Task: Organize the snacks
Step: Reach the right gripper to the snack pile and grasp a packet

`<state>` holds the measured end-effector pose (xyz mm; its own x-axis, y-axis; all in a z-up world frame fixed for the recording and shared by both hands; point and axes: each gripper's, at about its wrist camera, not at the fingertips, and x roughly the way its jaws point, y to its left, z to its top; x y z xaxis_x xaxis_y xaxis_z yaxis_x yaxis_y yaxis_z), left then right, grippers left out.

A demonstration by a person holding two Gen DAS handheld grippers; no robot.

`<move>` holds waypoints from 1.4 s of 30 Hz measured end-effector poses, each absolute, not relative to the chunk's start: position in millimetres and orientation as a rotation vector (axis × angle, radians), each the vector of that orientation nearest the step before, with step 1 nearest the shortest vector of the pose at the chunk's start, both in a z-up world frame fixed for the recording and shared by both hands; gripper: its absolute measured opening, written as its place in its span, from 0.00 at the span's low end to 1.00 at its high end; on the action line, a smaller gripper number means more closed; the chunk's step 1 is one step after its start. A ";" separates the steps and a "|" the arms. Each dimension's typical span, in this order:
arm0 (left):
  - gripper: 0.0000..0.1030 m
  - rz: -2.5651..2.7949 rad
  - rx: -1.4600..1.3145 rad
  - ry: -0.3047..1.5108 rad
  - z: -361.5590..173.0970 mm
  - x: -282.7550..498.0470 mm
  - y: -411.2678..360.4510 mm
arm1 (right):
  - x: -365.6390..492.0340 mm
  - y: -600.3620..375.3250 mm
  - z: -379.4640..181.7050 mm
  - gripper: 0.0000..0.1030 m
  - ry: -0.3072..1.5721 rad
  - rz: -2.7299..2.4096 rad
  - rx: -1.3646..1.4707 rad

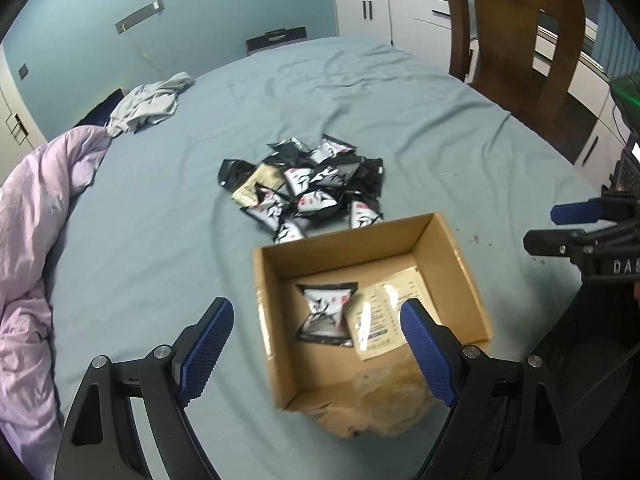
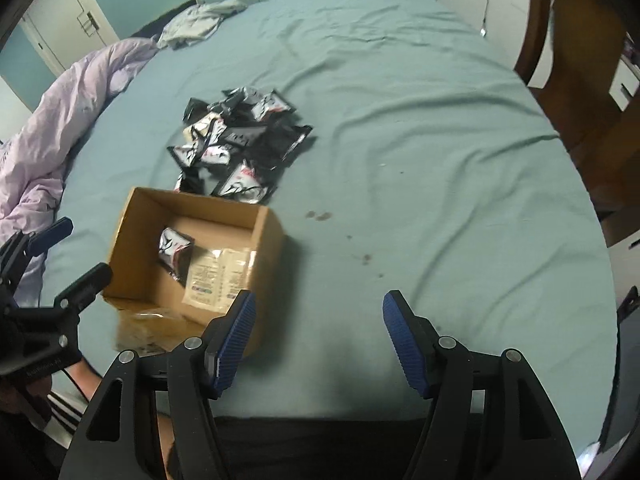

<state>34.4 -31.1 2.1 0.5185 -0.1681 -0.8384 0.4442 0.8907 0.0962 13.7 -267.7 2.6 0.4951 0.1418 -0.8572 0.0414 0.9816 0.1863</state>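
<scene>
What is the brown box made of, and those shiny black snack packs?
The box looks like plain cardboard: matte brown, with thin folded walls. The snack packs seem to be glossy foil or plastic film: they crinkle and catch the light.

Probably a home bedroom: bed (image 2: 400, 120) (rumpled duvet (image 2: 60, 120)), cupboards (image 1: 372, 12).

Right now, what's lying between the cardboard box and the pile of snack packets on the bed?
Nothing: in the left wrist view the pile of snack packets reaches right up to the far wall of the cardboard box, with hardly any bedsheet showing between them.
</scene>
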 end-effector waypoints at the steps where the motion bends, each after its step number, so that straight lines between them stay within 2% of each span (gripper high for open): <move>1: 0.84 -0.375 0.315 0.957 1.5 34.1 -32.3 | 11.6 -268.9 1.4 0.63 1.037 0.071 0.208; 9: 0.84 -0.326 0.378 0.976 -9.3 39.6 -38.0 | 17.0 -258.8 -10.3 0.63 1.043 0.070 0.196; 21: 0.84 -0.275 0.300 0.996 -11.8 51.7 -25.7 | 52.3 -268.6 -14.9 0.63 0.948 0.112 0.255; 34: 0.84 -0.289 0.349 0.990 -11.2 48.8 -33.7 | 115.9 -286.3 -27.1 0.63 1.000 0.035 0.308; 42: 0.84 -0.346 0.273 1.065 -15.0 54.8 -30.7 | 161.6 -290.3 -46.9 0.63 1.077 0.079 0.390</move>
